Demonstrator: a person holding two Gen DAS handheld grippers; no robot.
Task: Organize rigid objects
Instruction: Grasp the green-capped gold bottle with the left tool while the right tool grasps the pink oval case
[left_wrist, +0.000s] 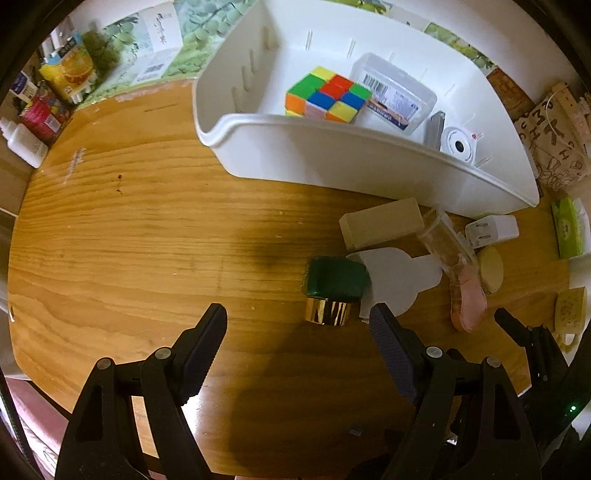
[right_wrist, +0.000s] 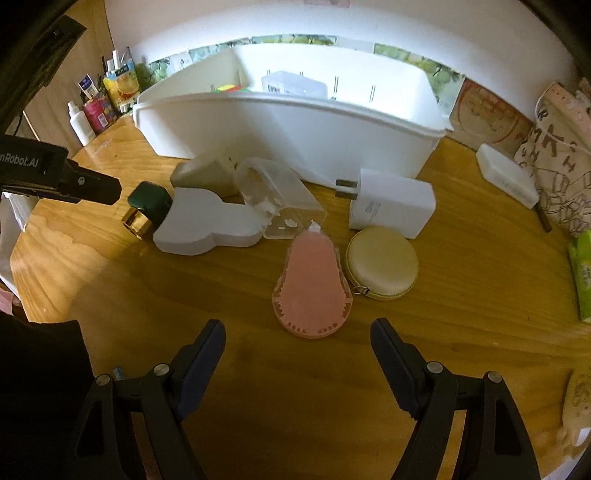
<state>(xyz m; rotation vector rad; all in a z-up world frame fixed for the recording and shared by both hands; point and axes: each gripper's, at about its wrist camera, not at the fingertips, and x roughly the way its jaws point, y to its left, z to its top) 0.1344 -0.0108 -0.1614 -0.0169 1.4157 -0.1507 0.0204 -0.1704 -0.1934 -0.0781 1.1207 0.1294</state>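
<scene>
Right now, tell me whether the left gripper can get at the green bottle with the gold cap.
Probably yes: the left gripper is open just before the green bottle, bare table between. The white flat piece crowds one side.

Both wrist views near, angled down at table (left_wrist: 110, 221); shared: bin (right_wrist: 295, 125), green bottle (left_wrist: 334, 278).

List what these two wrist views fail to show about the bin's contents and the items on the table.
- Right wrist view: the white bin's near wall hides most of the puzzle cube.
- Left wrist view: the barcode label on the clear lidded box is too small to read.
- Left wrist view: the white paddle-shaped piece covers one side of the green bottle.
</scene>
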